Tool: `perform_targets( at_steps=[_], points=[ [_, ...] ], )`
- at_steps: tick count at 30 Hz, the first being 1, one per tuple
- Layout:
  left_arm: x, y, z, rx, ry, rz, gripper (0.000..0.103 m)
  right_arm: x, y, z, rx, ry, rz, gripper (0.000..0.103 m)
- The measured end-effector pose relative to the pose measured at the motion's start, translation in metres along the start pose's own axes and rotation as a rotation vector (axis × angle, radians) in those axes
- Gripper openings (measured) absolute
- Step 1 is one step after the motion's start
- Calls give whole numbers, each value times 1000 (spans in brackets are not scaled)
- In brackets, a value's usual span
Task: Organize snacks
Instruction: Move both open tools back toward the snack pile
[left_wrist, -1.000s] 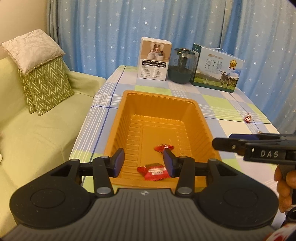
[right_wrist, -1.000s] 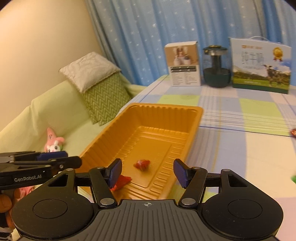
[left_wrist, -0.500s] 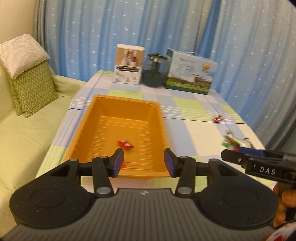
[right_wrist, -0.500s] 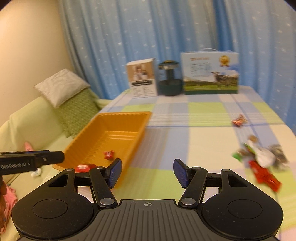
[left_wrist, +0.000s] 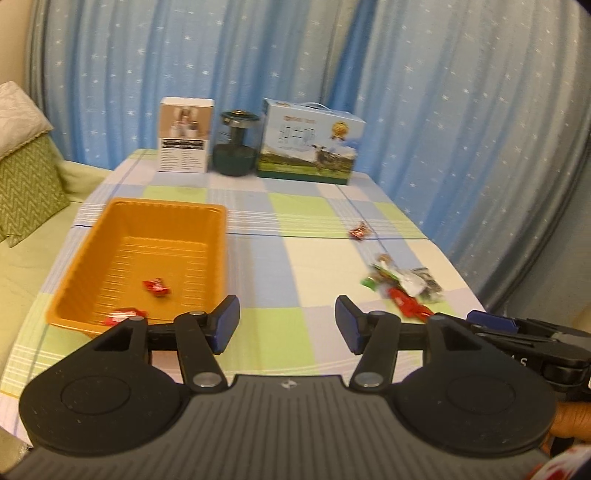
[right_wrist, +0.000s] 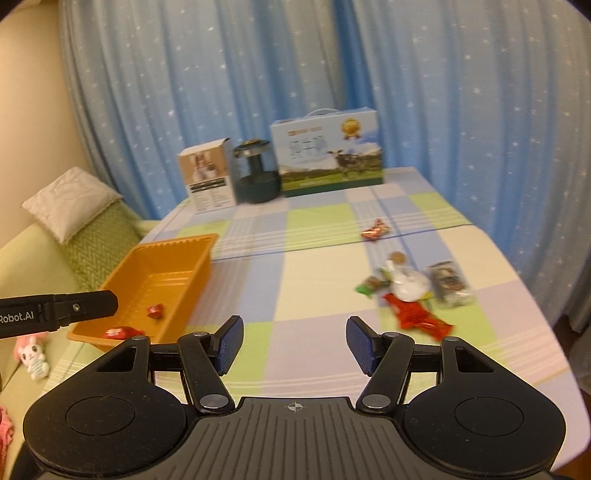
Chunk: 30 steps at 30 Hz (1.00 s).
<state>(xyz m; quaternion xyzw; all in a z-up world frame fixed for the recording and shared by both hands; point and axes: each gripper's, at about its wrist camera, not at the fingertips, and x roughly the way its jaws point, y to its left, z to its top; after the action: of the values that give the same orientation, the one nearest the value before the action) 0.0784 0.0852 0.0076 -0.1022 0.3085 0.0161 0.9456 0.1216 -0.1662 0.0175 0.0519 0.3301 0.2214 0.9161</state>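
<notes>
An orange tray (left_wrist: 218, 236) (right_wrist: 201, 258) sits on the left of the checked table. Two red wrapped candies lie in it (left_wrist: 157, 286) (left_wrist: 122, 315); they also show in the right wrist view (right_wrist: 155, 311) (right_wrist: 120, 332). A pile of snack packets (left_wrist: 404, 282) (right_wrist: 410, 290) lies on the right, with a long red packet (right_wrist: 417, 317) at its near side. A lone red candy (left_wrist: 359, 232) (right_wrist: 376, 229) lies farther back. My left gripper (left_wrist: 286, 325) is open and empty above the table's near edge. My right gripper (right_wrist: 293, 341) is open and empty, left of the pile.
A white box (left_wrist: 185, 140), a dark jar (left_wrist: 236, 147) and a milk carton box (left_wrist: 310, 147) stand along the table's far edge before blue curtains. A green sofa with cushions (right_wrist: 85, 236) lies left of the table. A plush toy (right_wrist: 33, 356) rests on the sofa.
Both grippers have pulled back from the tray and swung right. The snack pile has come into view. The left gripper's jaws have spread wider.
</notes>
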Motion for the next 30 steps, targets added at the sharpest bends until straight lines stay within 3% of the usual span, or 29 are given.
perform_targets(
  at_steps=[4,13,22,30],
  points=[
    [6,-22,-5,29,-6,-21,66,-10,-22,-7,18,-2,-48,62],
    [40,-58,-13,48,40,-67,69,-19,-72,-19,86,0,-135,62],
    [65,-77,-15,69,62,-76,73,-13,-98,-21,96,3,-164,62],
    [94,-82,-15,76,88,-60,74,14,-115,-20,40,35,-135,62]
  ],
)
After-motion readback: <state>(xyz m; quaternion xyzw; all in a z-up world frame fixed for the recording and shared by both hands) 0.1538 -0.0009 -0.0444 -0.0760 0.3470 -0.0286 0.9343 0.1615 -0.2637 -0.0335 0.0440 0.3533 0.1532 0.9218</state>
